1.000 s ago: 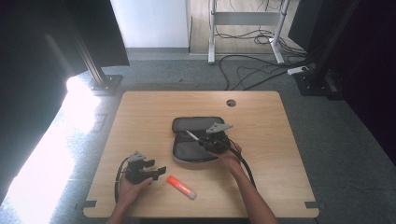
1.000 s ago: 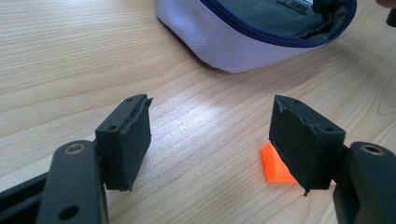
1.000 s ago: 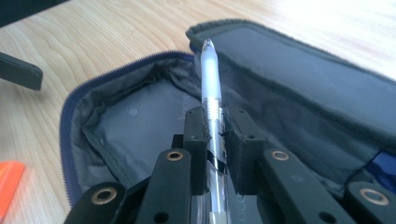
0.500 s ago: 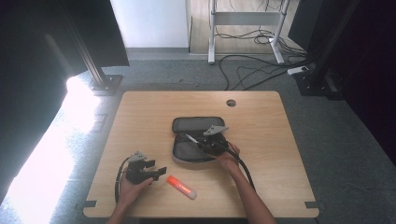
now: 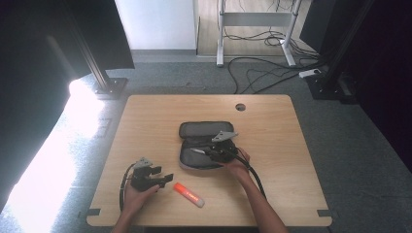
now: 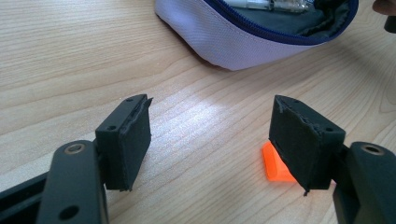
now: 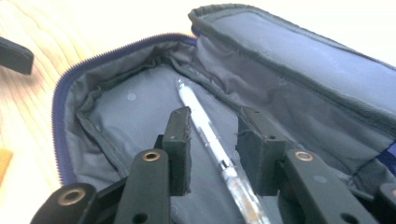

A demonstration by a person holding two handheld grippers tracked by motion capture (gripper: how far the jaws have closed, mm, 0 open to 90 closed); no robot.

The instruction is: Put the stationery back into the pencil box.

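Note:
An open grey pencil case (image 5: 204, 130) with a blue zip lies mid-table. My right gripper (image 5: 208, 151) reaches into it from the right. In the right gripper view a white-and-clear pen (image 7: 201, 119) lies on the case lining (image 7: 303, 60) between the jaws. The jaws have just been opening, and there is a gap on each side of the pen, so the right gripper (image 7: 215, 114) is open. My left gripper (image 5: 163, 174) rests on the table at the front left. It is open (image 6: 210, 105) and holds nothing. An orange marker (image 5: 188, 193) lies just right of it, its orange end (image 6: 273, 165) behind the right jaw.
The case's near edge (image 6: 233, 42) and the pen (image 6: 266, 4) inside it lie beyond the left gripper. A cable hole (image 5: 240, 107) sits near the wooden table's far edge (image 5: 209, 97). Cables and stands occupy the floor behind.
Both hands have kept their places. The pen stays at the same spot over the case, left of the right gripper.

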